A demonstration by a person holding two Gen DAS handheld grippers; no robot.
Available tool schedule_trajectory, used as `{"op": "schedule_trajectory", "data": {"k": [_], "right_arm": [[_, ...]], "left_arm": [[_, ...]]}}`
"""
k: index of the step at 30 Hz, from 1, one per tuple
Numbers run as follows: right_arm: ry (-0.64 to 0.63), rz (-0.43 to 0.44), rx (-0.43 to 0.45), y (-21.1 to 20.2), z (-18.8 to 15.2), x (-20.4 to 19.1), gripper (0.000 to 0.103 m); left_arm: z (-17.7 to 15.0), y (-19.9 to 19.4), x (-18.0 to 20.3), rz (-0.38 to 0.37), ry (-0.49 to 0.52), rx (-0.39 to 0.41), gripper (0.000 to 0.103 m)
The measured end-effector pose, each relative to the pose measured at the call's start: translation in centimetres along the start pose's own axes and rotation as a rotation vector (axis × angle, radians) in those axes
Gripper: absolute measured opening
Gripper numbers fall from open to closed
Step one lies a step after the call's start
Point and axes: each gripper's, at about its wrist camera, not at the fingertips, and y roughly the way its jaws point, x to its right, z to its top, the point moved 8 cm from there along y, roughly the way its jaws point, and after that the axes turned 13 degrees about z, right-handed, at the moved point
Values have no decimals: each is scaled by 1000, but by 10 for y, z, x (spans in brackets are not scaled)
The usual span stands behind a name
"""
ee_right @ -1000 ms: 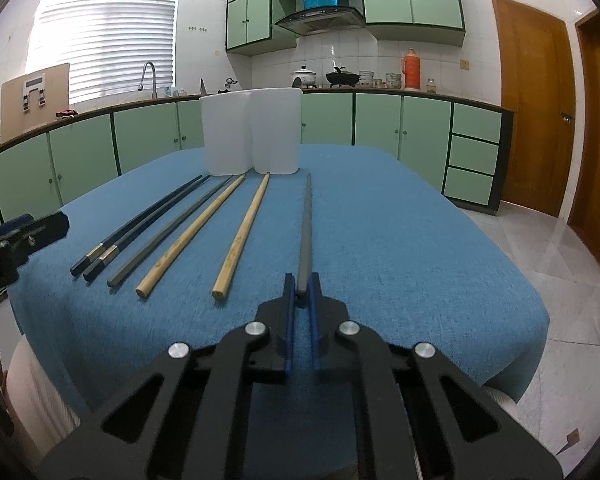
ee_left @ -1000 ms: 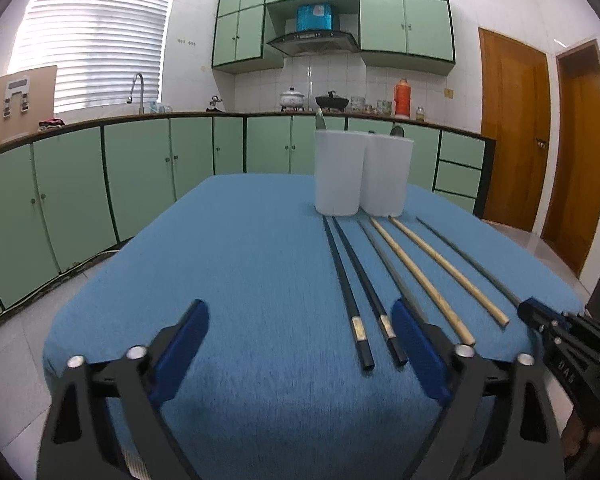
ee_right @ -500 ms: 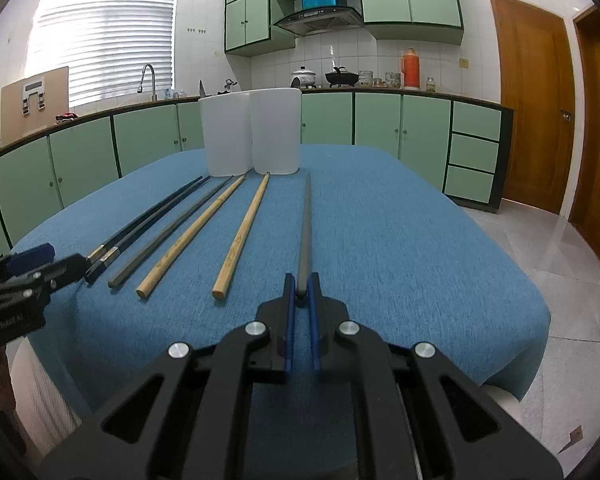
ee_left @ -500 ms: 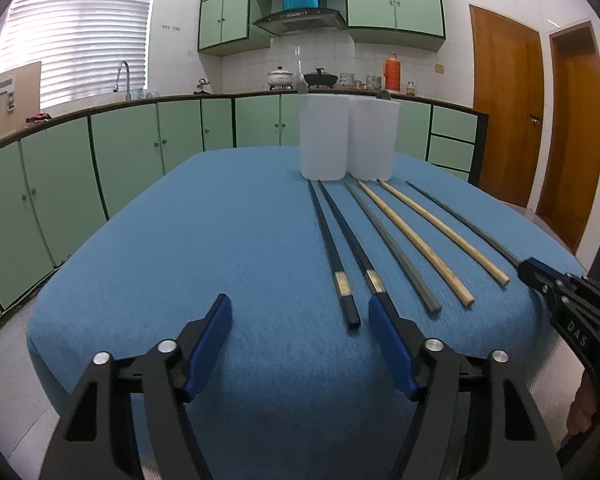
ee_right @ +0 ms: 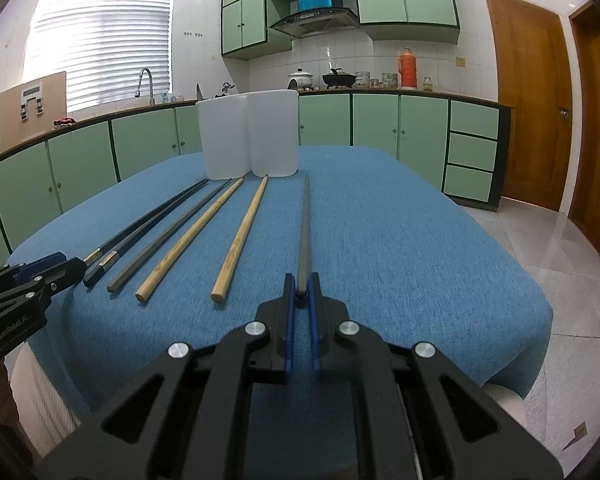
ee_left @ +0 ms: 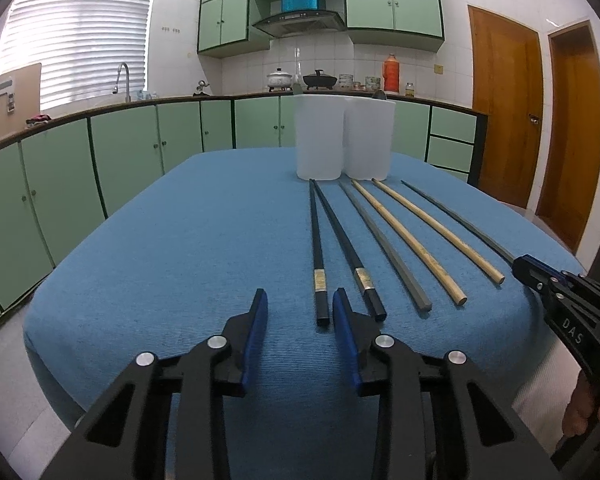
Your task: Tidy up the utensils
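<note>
Several chopsticks lie side by side on the blue tablecloth (ee_left: 204,248): two black ones (ee_left: 317,252), two grey ones (ee_left: 384,248) and two wooden ones (ee_left: 410,240). Two white holders (ee_left: 320,136) stand at their far ends. My left gripper (ee_left: 300,306) is open, low over the cloth, its right finger beside the near end of the leftmost black chopstick. My right gripper (ee_right: 301,286) is shut on the near end of the rightmost grey chopstick (ee_right: 303,236), which rests on the cloth. It also shows in the left wrist view (ee_left: 524,268).
The white holders (ee_right: 248,136) sit mid-table at the far side. The table's near edge drops off right below both grippers. Green kitchen cabinets (ee_left: 112,160) run behind and left; wooden doors (ee_left: 500,108) stand at the right.
My left gripper has moved right toward the black chopsticks and its jaws have narrowed markedly. My right gripper has stayed shut on the grey chopstick without moving.
</note>
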Motion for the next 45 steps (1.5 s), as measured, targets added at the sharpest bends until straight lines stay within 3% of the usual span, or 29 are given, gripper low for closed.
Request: {"op": "schedule_trajectory", "data": {"k": [4, 6, 8, 15, 20, 28, 38, 45], "right_arm": [[-3, -3, 4, 1, 0, 0, 6], [-3, -3, 6, 1, 0, 0, 6], [-3, -4, 8, 1, 0, 0, 6], [3, 6, -2, 2, 2, 0, 5], [7, 19, -1, -4, 14, 4, 5], [-30, 40, 68, -28, 61, 6, 5], [-37, 102, 152, -47, 148, 18, 5], [-47, 129, 129, -39, 197, 18, 5]], "left_arm": [[-1, -3, 4, -13, 10, 0, 24], [-2, -4, 7, -30, 10, -5, 12], [-3, -5, 11, -38, 15, -8, 7], [0, -8, 10, -33, 12, -10, 7], [15, -22, 4, -28, -2, 31, 7], [68, -46, -9, -18, -11, 148, 6], [152, -72, -17, -62, -34, 291, 6], [198, -61, -21, -98, -56, 302, 6]]}}
